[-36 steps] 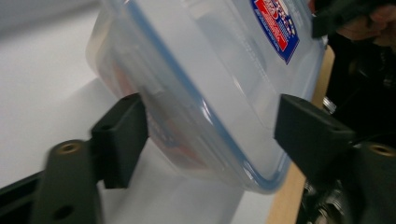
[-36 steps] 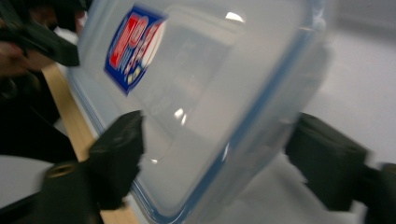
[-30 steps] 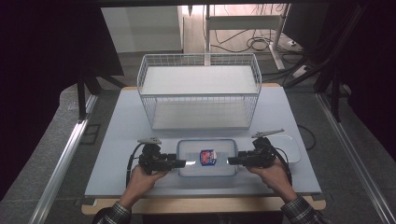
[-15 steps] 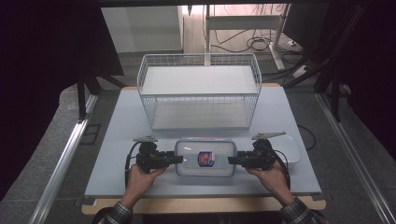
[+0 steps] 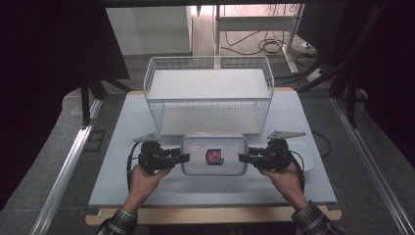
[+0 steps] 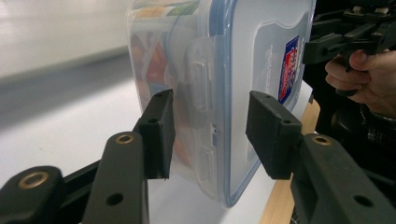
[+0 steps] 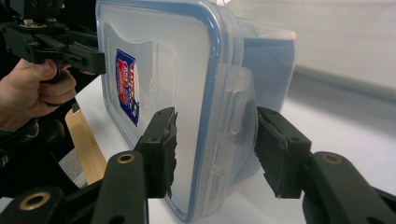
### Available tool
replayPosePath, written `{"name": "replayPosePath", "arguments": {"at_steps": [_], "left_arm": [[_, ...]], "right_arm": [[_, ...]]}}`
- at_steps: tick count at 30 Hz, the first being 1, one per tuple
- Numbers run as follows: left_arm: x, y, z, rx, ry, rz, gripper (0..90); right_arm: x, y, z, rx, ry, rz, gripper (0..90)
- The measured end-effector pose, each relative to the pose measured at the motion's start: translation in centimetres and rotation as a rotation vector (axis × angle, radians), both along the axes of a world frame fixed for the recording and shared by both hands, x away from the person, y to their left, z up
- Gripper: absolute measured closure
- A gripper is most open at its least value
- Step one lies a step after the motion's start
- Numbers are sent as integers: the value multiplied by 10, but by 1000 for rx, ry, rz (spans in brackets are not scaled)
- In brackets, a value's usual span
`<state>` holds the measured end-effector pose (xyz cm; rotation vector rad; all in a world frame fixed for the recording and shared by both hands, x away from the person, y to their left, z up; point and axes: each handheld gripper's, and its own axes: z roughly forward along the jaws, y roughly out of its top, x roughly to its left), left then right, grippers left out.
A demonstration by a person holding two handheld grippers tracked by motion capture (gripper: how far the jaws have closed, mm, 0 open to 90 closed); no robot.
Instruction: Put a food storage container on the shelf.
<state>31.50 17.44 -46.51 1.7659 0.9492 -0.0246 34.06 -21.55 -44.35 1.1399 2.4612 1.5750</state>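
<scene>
The plastic box (image 5: pixel 213 154) with a blue-edged lid sits near the front of the white counter (image 5: pixel 122 147), just in front of the wire basket (image 5: pixel 209 93). The left tool (image 5: pixel 183 157) is clamped on one short end of the box, and the right tool (image 5: pixel 243 157) is clamped on the other end. So grabbing looks done. Lifting the box and putting it somewhere, maybe in the basket, is still left. The lid has a red and blue sticker (image 5: pixel 214 156), but its words are too small to read.
</scene>
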Motion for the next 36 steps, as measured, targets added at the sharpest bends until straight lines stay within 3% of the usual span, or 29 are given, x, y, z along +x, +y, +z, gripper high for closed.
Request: {"name": "replayPosePath", "arguments": {"at_steps": [13,23,36], "left_arm": [[11,5,46,-6,-73,24,528],[35,10,92,-2,-121,41,528],[67,18,137,-12,-147,56,524]], "right_arm": [[15,5,47,14,-65,7,504],[39,11,88,56,-121,-14,500],[71,20,133,81,-147,-33,500]]}}
